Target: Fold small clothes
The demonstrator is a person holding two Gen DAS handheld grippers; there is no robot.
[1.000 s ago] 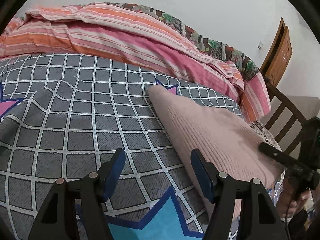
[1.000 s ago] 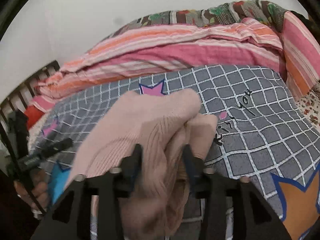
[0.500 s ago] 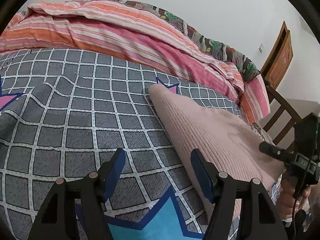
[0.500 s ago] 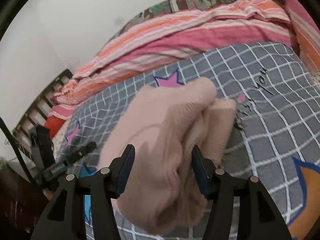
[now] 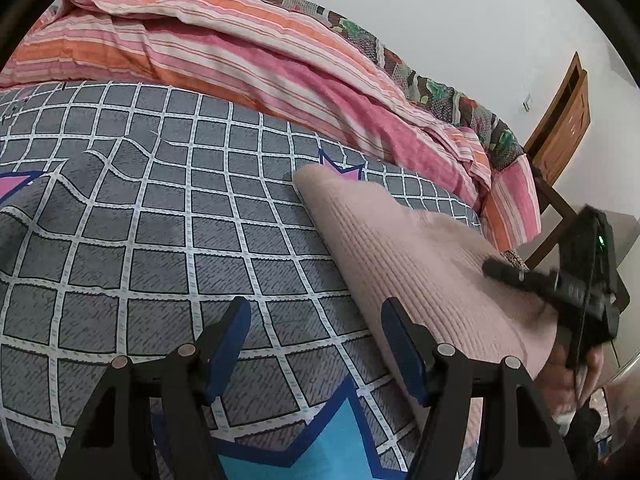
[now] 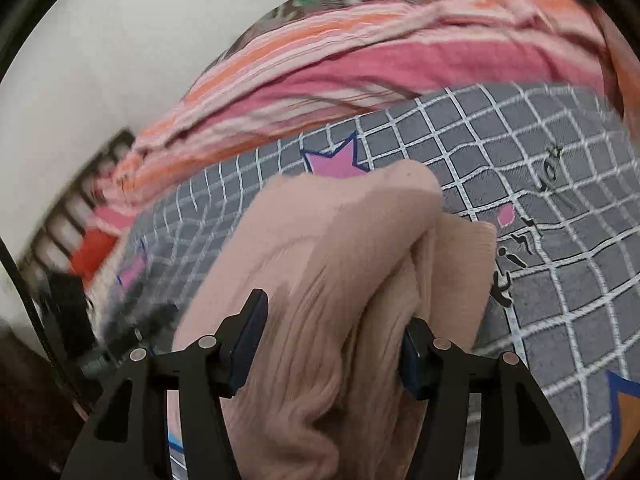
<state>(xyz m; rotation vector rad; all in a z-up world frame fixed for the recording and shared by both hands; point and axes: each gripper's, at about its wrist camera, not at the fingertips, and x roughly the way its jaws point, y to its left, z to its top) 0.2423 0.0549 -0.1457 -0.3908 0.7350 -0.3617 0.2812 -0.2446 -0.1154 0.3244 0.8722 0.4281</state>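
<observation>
Right wrist: right hand-held gripper (image 6: 328, 344), lately clamped on pink knit garment (image 6: 320, 280), now spread wide, releasing fold; left hand-held gripper (image 5: 316, 344) open, empty.

The left wrist view sits low over the grey checked bedsheet (image 5: 168, 240), looking forward between its own fingers toward the striped quilt (image 5: 248, 64) at 12 o'clock and a white wall beyond. The pink knit garment (image 5: 420, 264) lies at 2 o'clock, with the other handheld unit (image 5: 568, 288) at 3 o'clock. The right wrist view is far closer, the same garment (image 6: 320, 280) filling its centre. It faces the same sheet (image 6: 540, 220) and quilt (image 6: 360, 64), motion-blurred at its left edge.
</observation>
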